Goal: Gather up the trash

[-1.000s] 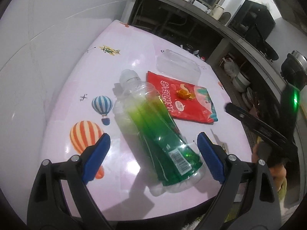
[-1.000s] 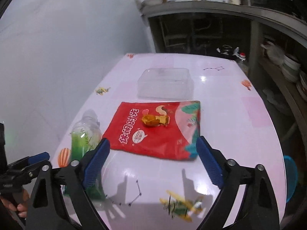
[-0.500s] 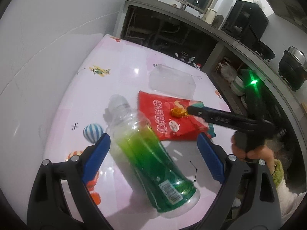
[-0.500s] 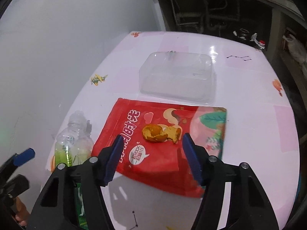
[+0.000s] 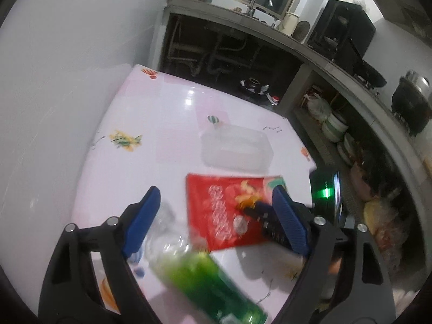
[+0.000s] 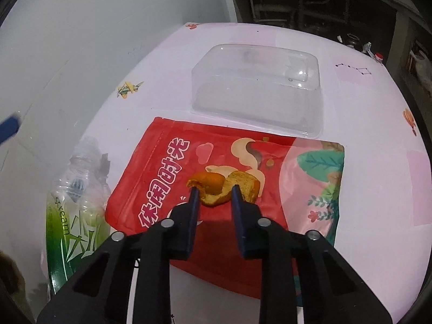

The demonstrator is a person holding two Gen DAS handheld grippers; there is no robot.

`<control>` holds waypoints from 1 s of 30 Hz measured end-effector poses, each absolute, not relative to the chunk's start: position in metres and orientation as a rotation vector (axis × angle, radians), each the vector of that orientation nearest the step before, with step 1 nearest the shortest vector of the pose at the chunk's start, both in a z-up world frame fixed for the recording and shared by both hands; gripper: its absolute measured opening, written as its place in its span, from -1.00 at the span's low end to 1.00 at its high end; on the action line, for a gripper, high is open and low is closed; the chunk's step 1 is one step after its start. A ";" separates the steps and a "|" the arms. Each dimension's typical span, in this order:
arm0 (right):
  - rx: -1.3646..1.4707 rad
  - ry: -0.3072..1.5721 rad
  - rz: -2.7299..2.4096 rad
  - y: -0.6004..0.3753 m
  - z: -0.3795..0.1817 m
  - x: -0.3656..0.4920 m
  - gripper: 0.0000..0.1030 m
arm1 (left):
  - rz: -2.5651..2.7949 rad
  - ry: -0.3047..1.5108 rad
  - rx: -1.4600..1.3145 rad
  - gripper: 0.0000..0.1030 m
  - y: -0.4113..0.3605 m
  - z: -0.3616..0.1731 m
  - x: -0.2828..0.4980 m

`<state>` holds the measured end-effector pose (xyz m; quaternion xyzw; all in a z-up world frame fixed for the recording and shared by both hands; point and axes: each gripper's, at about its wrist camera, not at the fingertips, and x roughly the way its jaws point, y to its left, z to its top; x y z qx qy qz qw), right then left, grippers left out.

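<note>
An orange peel (image 6: 216, 186) lies on a red snack bag (image 6: 270, 162) on the pink table. My right gripper (image 6: 214, 191) has its jaws narrowed around the peel, one tip on each side, touching or nearly touching it. A clear plastic bottle with a green label (image 6: 73, 210) lies left of the bag. In the left wrist view, my left gripper (image 5: 216, 210) is open and empty above the bottle (image 5: 205, 278), the bag (image 5: 224, 210) and the peel (image 5: 247, 201). The right gripper (image 5: 267, 216) shows there, reaching onto the bag.
A clear plastic box (image 6: 259, 86) lies upside down just beyond the bag; it also shows in the left wrist view (image 5: 235, 148). A white wall runs along the table's left side. A kitchen counter (image 5: 270, 32) with shelves and pots stands behind and to the right.
My right gripper moved forward and down to the peel and its jaws closed in around it. My left gripper rose and pulled back, so the bottle sits lower in its view.
</note>
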<state>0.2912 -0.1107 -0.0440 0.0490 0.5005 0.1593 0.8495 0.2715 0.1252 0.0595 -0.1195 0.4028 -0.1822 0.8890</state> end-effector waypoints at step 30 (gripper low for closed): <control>0.389 0.959 0.393 -0.207 -0.005 0.258 -0.25 | -0.646 1.018 0.026 0.35 0.035 0.018 0.325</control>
